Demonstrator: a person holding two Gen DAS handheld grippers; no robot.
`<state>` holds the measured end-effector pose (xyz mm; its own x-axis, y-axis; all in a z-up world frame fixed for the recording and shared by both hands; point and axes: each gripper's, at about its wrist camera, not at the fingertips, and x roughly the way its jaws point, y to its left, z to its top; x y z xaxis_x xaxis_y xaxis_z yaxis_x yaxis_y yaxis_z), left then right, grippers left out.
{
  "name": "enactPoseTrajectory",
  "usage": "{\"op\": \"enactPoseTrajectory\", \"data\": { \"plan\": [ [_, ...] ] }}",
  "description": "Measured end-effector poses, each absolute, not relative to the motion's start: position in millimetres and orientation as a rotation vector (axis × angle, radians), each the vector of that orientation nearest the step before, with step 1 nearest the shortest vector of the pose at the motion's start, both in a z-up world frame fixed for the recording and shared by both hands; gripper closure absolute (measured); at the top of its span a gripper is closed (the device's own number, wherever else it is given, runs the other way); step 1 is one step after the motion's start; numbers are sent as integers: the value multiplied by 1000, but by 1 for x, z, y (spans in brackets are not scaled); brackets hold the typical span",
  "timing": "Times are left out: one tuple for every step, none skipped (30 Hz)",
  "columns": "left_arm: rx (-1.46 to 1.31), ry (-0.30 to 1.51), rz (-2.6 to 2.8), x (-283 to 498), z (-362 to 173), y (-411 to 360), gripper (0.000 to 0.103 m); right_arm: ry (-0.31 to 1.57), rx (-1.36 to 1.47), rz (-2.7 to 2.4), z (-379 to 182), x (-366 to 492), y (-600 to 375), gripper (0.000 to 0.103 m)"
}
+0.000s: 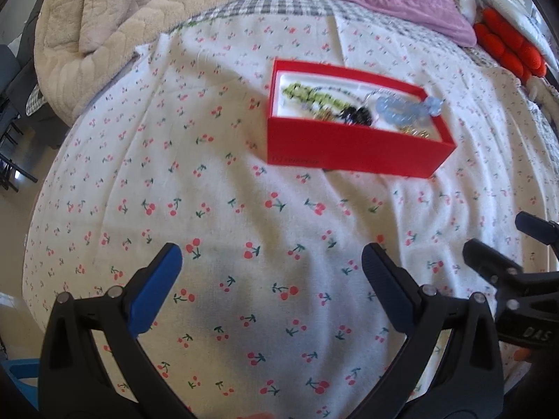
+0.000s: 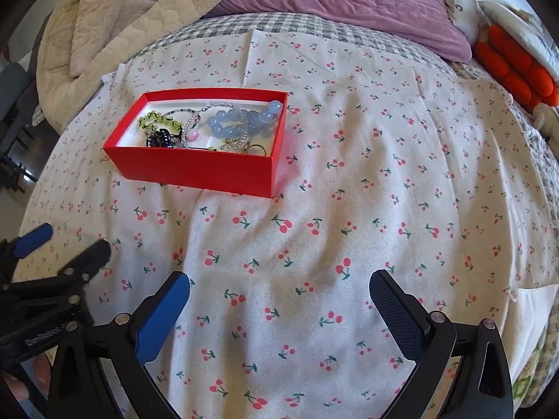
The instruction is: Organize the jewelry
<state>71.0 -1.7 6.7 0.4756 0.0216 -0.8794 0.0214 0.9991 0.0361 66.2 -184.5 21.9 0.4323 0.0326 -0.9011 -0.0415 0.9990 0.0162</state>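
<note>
Your grippers, left [image 1: 271,255] and right [image 2: 279,282], both spread, empty.
Box [image 2: 195,171] long axis runs left-right; only your right view shows the pink bead [image 2: 193,136].

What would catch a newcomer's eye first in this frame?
The red box stands out on the cherry-print sheet, holding a jumble of jewelry, most visibly a blue bead bracelet and a green beaded piece. In the foreground the left gripper and right gripper are both open and empty, well short of the box.
</note>
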Motion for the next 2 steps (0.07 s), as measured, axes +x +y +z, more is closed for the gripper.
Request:
{"op": "enactPoseTrajectory", "data": {
  "plan": [
    [35, 1067, 3, 72, 5, 0, 1, 1115, -6, 44, 20, 67, -184, 0],
    [24, 1054, 6, 73, 3, 2, 1, 1103, -6, 37, 17, 68, -183, 0]
  ]
}}
